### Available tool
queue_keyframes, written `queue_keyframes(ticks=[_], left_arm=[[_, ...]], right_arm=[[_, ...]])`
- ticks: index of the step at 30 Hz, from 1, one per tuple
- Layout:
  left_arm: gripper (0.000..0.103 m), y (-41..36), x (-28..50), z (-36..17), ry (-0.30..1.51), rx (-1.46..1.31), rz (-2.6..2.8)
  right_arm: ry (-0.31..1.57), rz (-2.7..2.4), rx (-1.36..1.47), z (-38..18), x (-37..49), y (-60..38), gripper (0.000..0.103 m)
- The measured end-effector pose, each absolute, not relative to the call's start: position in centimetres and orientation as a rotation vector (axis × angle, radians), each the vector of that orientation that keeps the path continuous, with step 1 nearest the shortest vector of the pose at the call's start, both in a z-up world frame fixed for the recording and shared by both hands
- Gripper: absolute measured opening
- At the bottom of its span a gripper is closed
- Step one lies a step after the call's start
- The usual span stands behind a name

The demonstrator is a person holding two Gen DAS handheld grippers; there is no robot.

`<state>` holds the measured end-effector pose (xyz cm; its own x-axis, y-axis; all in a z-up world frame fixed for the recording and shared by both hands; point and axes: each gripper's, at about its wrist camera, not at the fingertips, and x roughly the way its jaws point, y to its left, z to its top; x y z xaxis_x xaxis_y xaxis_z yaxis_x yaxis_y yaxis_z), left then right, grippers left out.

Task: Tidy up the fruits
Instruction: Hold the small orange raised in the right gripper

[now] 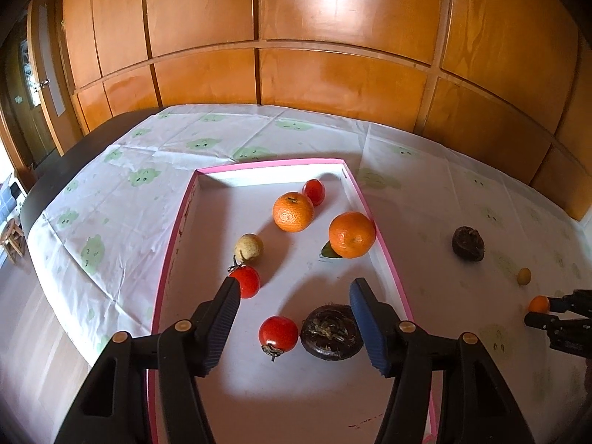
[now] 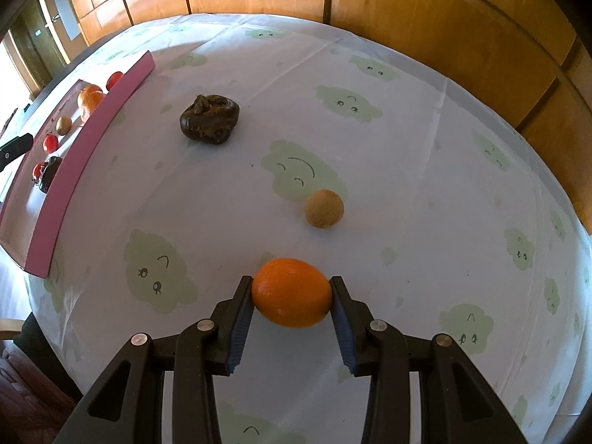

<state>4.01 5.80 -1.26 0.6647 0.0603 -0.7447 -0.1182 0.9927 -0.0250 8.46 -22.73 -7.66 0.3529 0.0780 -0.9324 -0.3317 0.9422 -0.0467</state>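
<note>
A pink-rimmed white tray (image 1: pixel 362 199) holds two oranges (image 1: pixel 293 211), three red tomatoes (image 1: pixel 278 334), a small pale pear (image 1: pixel 248 246) and a dark brown fruit (image 1: pixel 330 332). My left gripper (image 1: pixel 294 288) is open and empty, above the tray's near end over the dark fruit and a tomato. My right gripper (image 2: pixel 292 285) is shut on a small orange fruit (image 2: pixel 292 292) just above the tablecloth; it also shows in the left wrist view (image 1: pixel 538 304). On the cloth lie another dark brown fruit (image 2: pixel 209 119) and a small tan round fruit (image 2: pixel 324 208).
The table has a white cloth with green cloud faces (image 2: pixel 407 185). A wooden panelled wall (image 1: pixel 296 37) runs behind it. The tray's pink side wall (image 2: pixel 85 155) stands left of the right gripper. A small stool (image 1: pixel 13 238) stands on the floor at far left.
</note>
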Motion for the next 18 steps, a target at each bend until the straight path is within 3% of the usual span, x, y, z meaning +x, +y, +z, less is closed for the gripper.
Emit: queue_keyframes(ticks=[18], left_arm=[[0.064, 5.7, 3.3, -0.4, 0.803, -0.056, 0.096]], right_arm=[[1.198, 0.258, -0.258, -8.3, 9.8, -22.0, 0.041]])
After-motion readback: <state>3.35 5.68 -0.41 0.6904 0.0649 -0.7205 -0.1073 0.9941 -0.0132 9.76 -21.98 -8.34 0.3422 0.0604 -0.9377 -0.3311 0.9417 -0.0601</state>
